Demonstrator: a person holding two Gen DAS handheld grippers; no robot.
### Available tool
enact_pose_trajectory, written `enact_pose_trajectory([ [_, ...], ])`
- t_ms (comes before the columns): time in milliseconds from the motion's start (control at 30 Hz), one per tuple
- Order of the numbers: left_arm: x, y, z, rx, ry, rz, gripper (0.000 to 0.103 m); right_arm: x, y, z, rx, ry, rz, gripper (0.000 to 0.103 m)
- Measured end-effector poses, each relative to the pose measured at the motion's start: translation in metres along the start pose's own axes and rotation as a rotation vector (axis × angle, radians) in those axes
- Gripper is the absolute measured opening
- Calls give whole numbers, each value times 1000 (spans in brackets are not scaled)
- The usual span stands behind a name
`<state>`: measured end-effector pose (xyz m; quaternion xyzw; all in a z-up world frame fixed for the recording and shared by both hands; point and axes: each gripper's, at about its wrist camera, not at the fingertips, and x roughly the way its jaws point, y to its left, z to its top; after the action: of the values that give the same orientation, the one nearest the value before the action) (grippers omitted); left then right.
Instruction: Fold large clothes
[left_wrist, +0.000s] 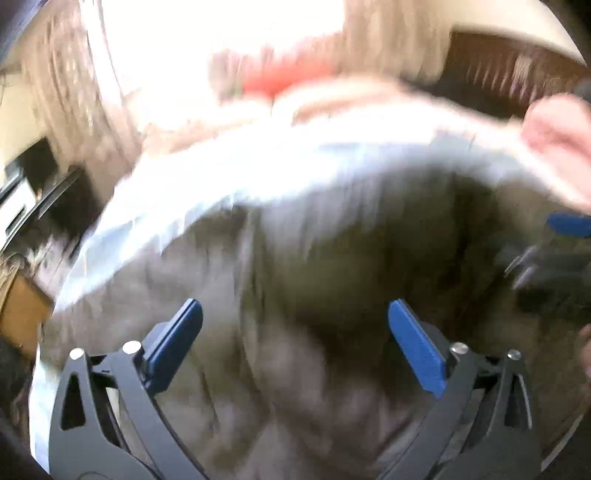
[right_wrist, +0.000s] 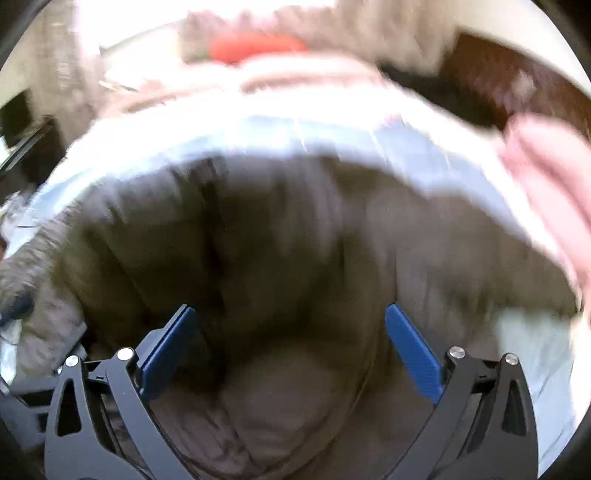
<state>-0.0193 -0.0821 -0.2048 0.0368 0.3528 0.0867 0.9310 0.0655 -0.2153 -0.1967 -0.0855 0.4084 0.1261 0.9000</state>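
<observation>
Both views are blurred: from the left wrist, the left gripper (left_wrist: 295, 314) hangs with jaws apart and empty over a grey-brown garment (left_wrist: 314, 258) on the pale sheet (left_wrist: 221, 173), and from the right wrist, the right gripper (right_wrist: 290, 319) gapes likewise above the same garment (right_wrist: 277, 240).
</observation>
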Motion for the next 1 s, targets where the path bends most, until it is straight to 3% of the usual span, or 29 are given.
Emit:
enact_pose_trajectory([
  [67,9,11,22,-124,-28,-105,101,9,2,21,-62,-49,-15,102],
  [200,83,32,39,-392,-24,-332,101,38,-4,53,-11,-117,-43,102],
  [300,134,40,36,-514,34,-336,101,63,-7,56,29,-87,-11,102],
  [467,174,36,59,-390,16,-220,101,110,7,61,55,-8,-29,102],
  [600,222,39,83,-347,5,-191,101,147,9,70,79,-11,-58,102],
  [767,262,42,88,-343,17,-170,101,182,9,73,109,-71,-60,102],
  [933,268,36,88,-328,25,-150,101,188,7,72,113,-65,-63,102],
  [1000,260,37,97,-321,82,-143,101,179,2,81,129,18,-57,102],
])
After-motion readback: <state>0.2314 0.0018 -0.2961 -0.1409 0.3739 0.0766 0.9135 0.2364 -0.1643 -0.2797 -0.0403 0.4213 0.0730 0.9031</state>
